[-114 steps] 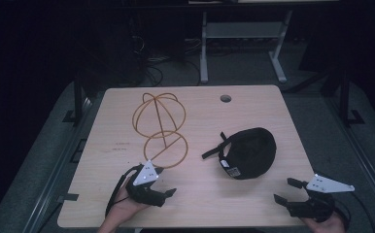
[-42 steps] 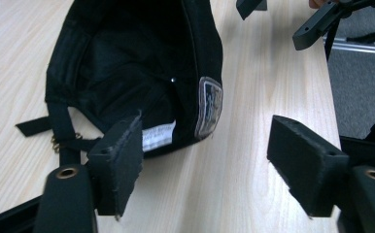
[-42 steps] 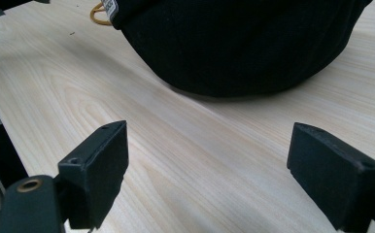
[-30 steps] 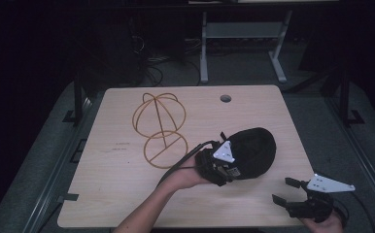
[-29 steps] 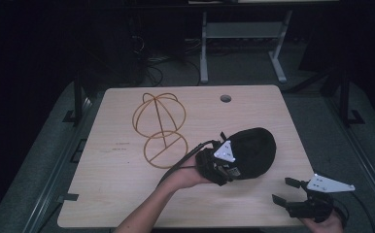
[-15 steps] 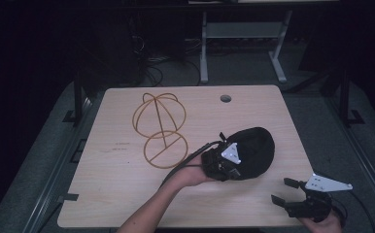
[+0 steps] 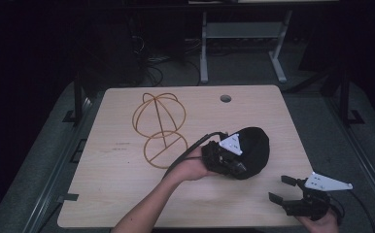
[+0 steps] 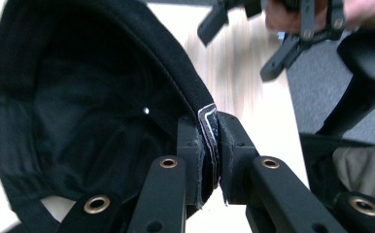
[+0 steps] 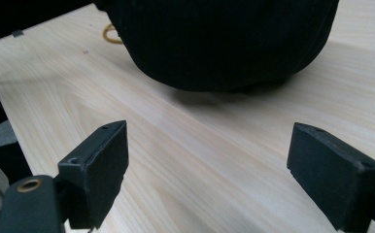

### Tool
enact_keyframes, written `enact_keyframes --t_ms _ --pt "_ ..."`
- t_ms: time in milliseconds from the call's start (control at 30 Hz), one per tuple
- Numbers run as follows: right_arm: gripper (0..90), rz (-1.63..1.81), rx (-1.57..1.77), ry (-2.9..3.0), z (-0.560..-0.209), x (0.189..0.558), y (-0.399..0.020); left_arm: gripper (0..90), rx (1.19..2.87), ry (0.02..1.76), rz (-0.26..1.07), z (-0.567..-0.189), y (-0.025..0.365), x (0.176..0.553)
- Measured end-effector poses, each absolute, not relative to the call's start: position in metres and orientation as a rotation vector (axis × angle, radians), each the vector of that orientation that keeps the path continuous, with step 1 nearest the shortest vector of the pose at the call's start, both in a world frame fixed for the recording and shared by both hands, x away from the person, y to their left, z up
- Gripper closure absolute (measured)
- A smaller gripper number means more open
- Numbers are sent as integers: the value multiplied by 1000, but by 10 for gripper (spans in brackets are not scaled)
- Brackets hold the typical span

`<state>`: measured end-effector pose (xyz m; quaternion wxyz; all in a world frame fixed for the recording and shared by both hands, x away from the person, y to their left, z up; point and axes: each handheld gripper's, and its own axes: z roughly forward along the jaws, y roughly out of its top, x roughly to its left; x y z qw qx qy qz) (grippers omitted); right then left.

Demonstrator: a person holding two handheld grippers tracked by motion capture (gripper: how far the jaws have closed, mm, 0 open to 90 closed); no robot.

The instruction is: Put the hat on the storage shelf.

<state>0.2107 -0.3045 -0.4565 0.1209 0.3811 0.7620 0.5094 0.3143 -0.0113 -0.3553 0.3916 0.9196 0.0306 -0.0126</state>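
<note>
A black cap (image 7: 256,145) lies at the right middle of the wooden table (image 7: 117,184). My left gripper (image 7: 235,166) is at its near-left side, shut on the cap's rim. In the left gripper view the jaws have just been closing, and the gripper (image 8: 210,127) now pinches the rim with its white label, the cap's dark inside (image 8: 78,97) to the left. My right gripper (image 7: 280,189) rests open at the table's front right corner. In the right gripper view the gripper (image 9: 207,165) holds nothing, and the cap (image 9: 219,39) sits apart beyond it.
A gold wire stand (image 7: 159,126), a dome on a ring, lies on the table left of the cap. A cable hole (image 7: 226,98) is near the table's far edge. A white frame (image 7: 244,34) stands on the floor behind the table.
The left hand went from the table's front left to the cap. Its jaws closed on the rim and the gripper rose slightly. The right gripper kept still.
</note>
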Motion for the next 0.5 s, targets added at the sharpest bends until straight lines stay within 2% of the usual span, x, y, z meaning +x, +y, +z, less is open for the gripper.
enact_keyframes --t_ms 500 --pt "150 1538 1030 2222 -439 227 -283 817 2178 144 -96 -317 8 331"
